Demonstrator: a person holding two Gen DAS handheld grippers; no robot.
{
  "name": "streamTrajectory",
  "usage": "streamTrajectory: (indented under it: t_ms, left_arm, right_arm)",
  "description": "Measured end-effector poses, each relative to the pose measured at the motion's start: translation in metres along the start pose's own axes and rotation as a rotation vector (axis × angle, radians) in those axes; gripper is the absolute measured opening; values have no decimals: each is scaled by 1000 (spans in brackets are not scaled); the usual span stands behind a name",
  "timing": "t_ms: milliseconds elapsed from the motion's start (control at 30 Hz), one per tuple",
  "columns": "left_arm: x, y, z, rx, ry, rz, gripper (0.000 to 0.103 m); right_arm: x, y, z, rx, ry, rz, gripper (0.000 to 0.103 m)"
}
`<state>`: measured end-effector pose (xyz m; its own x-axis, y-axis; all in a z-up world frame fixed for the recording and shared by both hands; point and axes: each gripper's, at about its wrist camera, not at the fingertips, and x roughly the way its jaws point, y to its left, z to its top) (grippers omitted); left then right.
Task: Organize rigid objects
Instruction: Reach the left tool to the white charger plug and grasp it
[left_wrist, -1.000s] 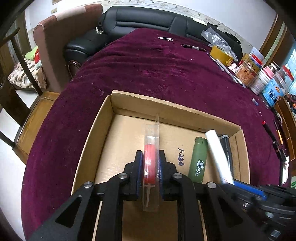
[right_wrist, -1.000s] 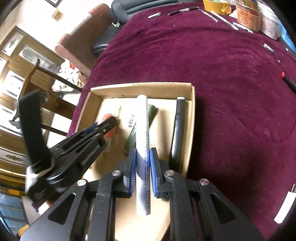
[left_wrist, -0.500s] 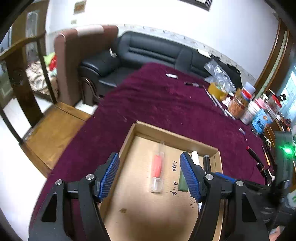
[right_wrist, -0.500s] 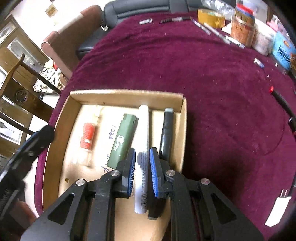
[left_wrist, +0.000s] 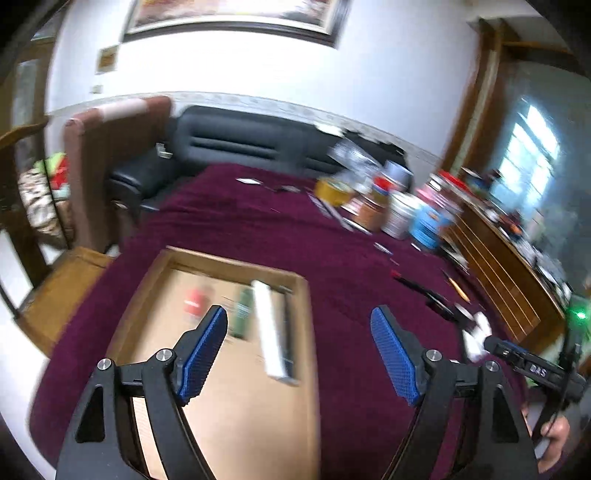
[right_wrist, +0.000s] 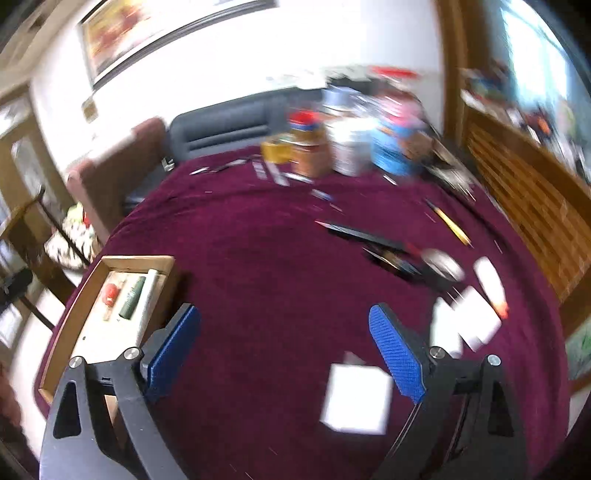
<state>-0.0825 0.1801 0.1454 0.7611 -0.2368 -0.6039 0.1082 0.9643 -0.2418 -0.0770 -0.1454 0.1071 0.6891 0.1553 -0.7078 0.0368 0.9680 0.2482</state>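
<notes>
Left wrist view first: at the left of the frame we see the cardboard box (left_wrist: 306, 332) lying on the maroon tablecloth (left_wrist: 240, 221), and inside it, from left to right, a red-capped item in clear packaging (left_wrist: 194, 301), a green lighter (left_wrist: 242, 314), a white tube (left_wrist: 267, 328) and a black pen (left_wrist: 287, 332), all side by side and blurred. Our left gripper (left_wrist: 299, 350) hangs above the box's right edge, its jaws opening with nothing between them. To the right, pens (left_wrist: 424, 291) lie loose on the cloth, with jars and tins (left_wrist: 399, 218) crowded at the upper right. In the right wrist view the box (right_wrist: 74, 325) sits at the lower left, well apart from the middle of the frame. Our right gripper (right_wrist: 284, 350) is over bare cloth, its jaws opening and empty. Just right of centre lies a white card (right_wrist: 356, 397); further right are more white pieces (right_wrist: 465, 321) and dark pens (right_wrist: 369, 238).
</notes>
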Motion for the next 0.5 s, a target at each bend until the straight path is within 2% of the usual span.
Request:
streamTrajectory:
  t_ms: [100, 167, 233, 267, 400, 467, 500]
  left_arm:
    - [13, -37, -11, 65, 39, -29, 75]
    - [24, -55, -16, 91, 87, -38, 75]
    - [31, -68, -20, 104, 123, -53, 75]
    - [32, -73, -22, 111, 131, -47, 75]
    - [33, -85, -29, 145, 132, -5, 75]
    - [36, -86, -32, 154, 149, 8, 75]
    - [40, -87, -34, 156, 160, 11, 75]
  right_arm:
    - [3, -45, -18, 101, 78, 23, 93]
    - [13, -63, -28, 151, 114, 13, 93]
    - [27, -76, -32, 198, 143, 52, 93]
    - [33, -76, -33, 214, 153, 71, 93]
    - [62, -57, -34, 252, 197, 246, 94]
    - [70, -40, -30, 221, 200, 289, 94]
    - [74, -30, -28, 197, 215, 354, 94]
